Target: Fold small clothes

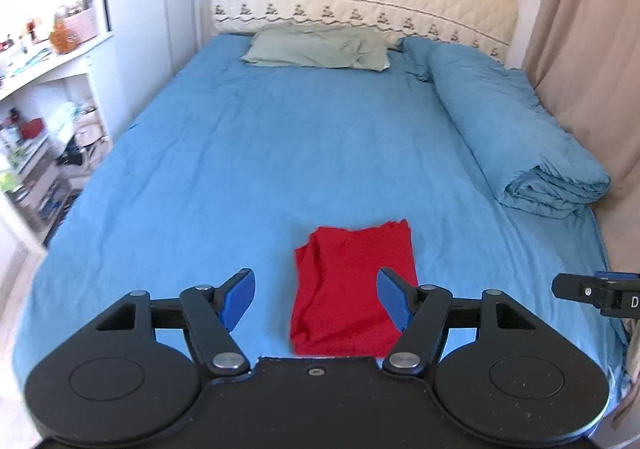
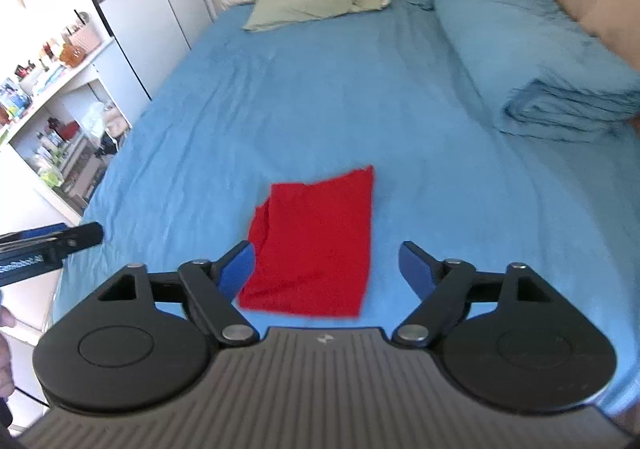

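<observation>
A small red garment (image 1: pixel 352 289) lies folded into a tall rectangle near the front edge of the blue bed; it also shows in the right wrist view (image 2: pixel 312 245). My left gripper (image 1: pixel 316 295) is open and empty, held above the garment's lower half. My right gripper (image 2: pixel 326 269) is open and empty, held above the garment's lower part. The right gripper's tip shows at the right edge of the left wrist view (image 1: pixel 592 291). The left gripper's tip shows at the left edge of the right wrist view (image 2: pixel 52 239).
The blue bed sheet (image 1: pixel 260 153) spreads around the garment. A green pillow (image 1: pixel 316 47) lies at the headboard. A folded blue duvet (image 1: pixel 516 129) runs along the right side. White shelves with clutter (image 1: pixel 40 109) stand to the left. A beige curtain (image 1: pixel 592 29) hangs at right.
</observation>
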A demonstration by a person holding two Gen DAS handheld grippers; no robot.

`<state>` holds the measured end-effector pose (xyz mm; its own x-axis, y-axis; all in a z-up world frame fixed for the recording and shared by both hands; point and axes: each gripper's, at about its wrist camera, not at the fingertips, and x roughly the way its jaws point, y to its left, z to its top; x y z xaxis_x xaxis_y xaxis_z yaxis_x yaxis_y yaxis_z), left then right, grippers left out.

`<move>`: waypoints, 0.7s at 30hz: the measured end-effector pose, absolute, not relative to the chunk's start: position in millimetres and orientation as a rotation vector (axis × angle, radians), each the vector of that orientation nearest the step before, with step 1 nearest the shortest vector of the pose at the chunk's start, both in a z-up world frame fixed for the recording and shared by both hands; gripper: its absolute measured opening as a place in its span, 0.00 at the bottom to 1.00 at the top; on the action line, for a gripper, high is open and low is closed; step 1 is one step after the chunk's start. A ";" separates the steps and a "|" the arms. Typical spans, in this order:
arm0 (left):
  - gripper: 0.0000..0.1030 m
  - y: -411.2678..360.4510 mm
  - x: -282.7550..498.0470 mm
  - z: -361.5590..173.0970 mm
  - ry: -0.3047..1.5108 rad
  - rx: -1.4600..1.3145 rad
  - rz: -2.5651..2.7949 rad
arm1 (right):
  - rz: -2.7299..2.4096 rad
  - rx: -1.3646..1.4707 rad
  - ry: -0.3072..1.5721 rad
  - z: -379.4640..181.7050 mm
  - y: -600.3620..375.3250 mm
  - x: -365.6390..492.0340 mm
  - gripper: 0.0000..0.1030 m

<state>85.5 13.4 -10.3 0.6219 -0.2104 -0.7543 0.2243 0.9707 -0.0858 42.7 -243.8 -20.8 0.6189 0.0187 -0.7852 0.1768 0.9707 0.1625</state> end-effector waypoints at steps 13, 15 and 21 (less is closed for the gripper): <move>0.97 21.4 18.3 12.6 0.950 0.086 -0.189 | -0.261 0.180 1.023 27.3 -214.4 -44.2 1.00; 0.97 20.2 15.8 12.1 0.958 0.105 -0.189 | -0.274 0.173 1.052 23.5 -211.3 -52.3 1.00; 0.97 20.5 11.9 15.1 0.945 0.120 -0.210 | -0.305 0.202 1.084 16.5 -212.7 -60.9 1.00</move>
<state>11.9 20.5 15.1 0.5673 -0.1260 -0.8138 0.2304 0.9730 0.0100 -60.9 -212.7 16.5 0.4327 -0.1443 -0.8899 0.3405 0.9401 0.0132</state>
